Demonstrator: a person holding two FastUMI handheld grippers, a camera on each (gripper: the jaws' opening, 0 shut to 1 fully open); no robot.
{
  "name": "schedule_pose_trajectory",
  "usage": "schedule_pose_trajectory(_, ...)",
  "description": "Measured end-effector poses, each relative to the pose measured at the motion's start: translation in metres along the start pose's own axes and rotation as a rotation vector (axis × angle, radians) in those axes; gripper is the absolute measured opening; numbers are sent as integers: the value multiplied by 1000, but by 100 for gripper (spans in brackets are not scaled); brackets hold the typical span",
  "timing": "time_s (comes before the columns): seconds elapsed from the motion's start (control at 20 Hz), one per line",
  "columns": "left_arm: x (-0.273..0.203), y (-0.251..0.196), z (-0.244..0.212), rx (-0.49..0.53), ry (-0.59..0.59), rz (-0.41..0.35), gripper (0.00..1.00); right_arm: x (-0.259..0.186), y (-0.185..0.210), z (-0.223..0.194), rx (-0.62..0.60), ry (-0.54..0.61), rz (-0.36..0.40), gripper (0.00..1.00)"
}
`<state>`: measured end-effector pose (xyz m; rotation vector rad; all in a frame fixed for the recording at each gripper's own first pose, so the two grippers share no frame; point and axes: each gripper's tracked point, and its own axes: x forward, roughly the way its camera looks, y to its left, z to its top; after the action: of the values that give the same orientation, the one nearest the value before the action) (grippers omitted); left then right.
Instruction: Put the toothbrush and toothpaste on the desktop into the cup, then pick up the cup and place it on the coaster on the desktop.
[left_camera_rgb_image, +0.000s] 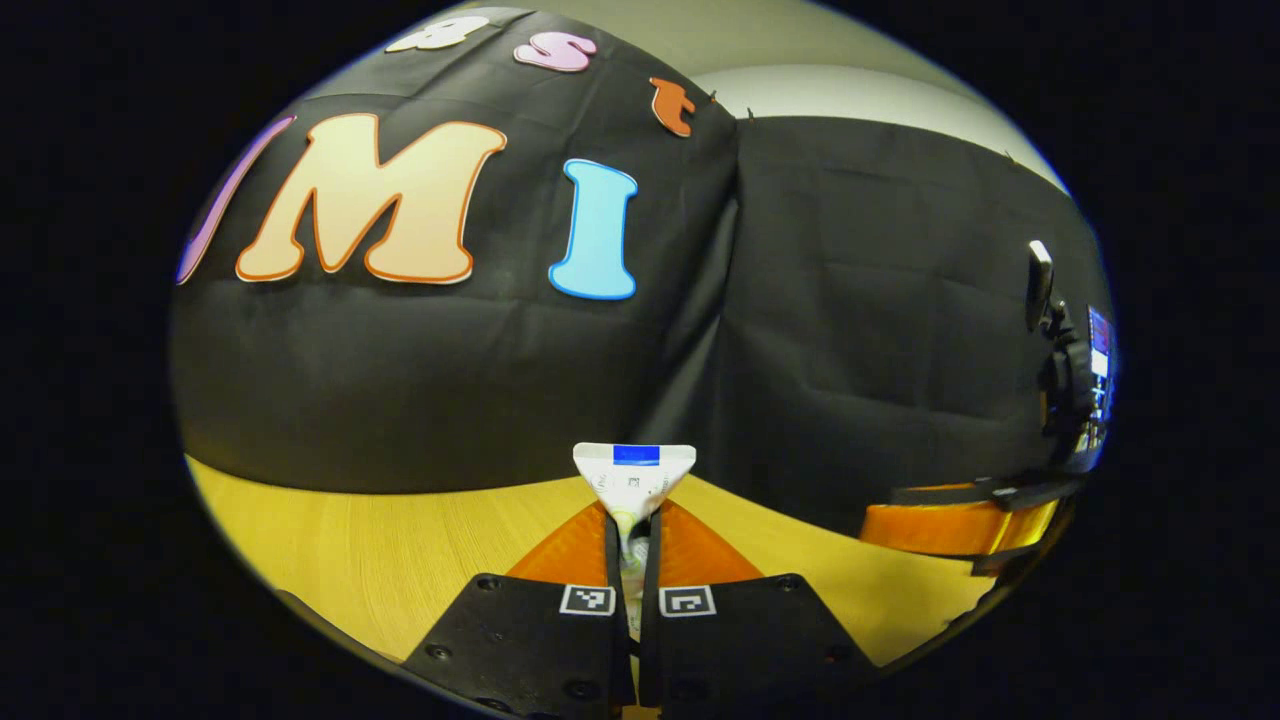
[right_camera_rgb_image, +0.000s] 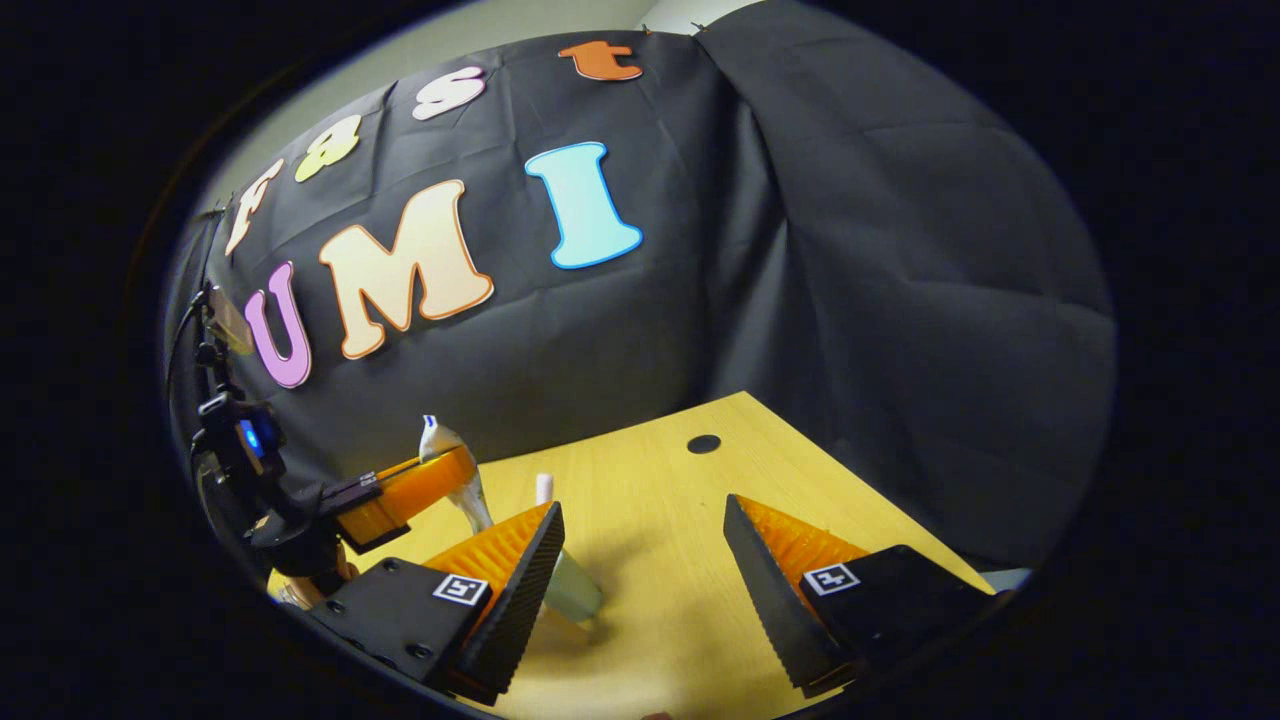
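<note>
In the left gripper view my left gripper is shut on a white toothpaste tube, whose flat crimped end with a blue stripe points up above the wooden desktop. The right gripper view shows that same gripper at the left, holding the tube above a pale green cup. A white toothbrush handle sticks up from the cup. My right gripper stands open close over the desktop, its left finger covering part of the cup. A small dark round disc lies farther back.
Black cloth walls close off the desk at the back and right. The desk's far corner and right edge lie near my right gripper. A device on a stand is at the far right of the left gripper view, above the other gripper.
</note>
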<state>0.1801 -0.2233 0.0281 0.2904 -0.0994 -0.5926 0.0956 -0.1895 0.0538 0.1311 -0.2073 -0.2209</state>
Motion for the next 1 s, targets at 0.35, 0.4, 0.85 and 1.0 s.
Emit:
schedule_pose_trajectory(0.35, -11, -15, -29, -51, 73, -41, 13, -9, 0, -13, -18, 51, 13, 94)
schedule_pose_trajectory(0.4, -17, -18, -27, -57, 72, -45, 26, -9, 2, -14, -21, 58, 16, 94)
schedule_pose_trajectory(0.85, -83, 30, 49, -19, -62, 107, 94, -4, 50, -16, -70, 155, 130, 94)
schedule_pose_trajectory(1.0, -117, 52, 52, -41, -37, 154, 95, 0, 78, -22, -92, 221, 211, 98)
